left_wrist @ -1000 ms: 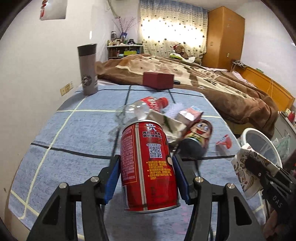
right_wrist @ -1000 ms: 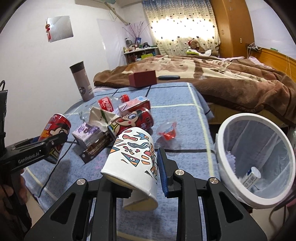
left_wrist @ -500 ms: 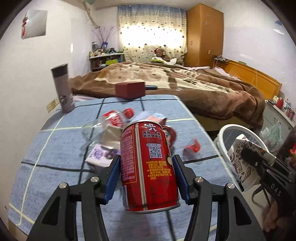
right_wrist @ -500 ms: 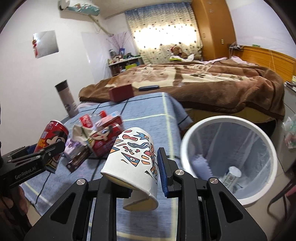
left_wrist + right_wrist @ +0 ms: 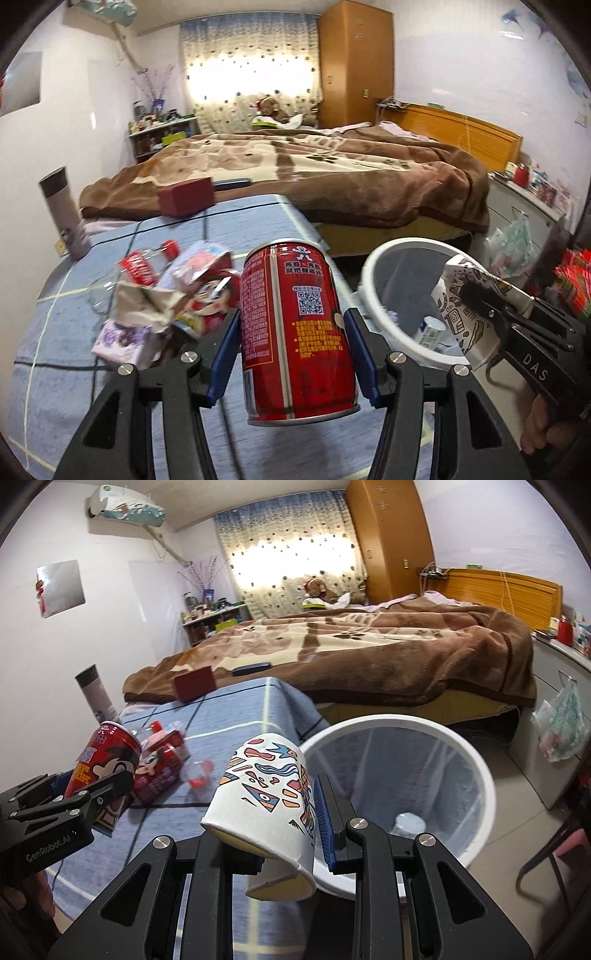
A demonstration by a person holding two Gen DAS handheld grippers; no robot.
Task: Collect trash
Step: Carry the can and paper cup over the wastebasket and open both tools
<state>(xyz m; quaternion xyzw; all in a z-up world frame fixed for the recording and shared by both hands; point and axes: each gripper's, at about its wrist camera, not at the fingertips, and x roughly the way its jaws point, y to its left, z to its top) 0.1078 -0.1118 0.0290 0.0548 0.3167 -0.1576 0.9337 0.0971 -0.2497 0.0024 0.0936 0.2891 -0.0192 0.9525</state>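
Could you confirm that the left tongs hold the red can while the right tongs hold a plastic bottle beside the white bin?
Not quite: the right tongs hold a patterned paper cup, not a bottle, as the right wrist view shows. The left tongs do hold the red can, beside the white bin.

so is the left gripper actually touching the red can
Touching. The left wrist view shows both blue pads of the left gripper pressed against the red can, holding it upright.

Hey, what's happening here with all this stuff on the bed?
A person is clearing trash with a handheld claw in each hand. The left claw grips a red can; the right claw pinches a patterned paper cup. Both are near the white bin beside the bed. More litter remains on the blue cover.
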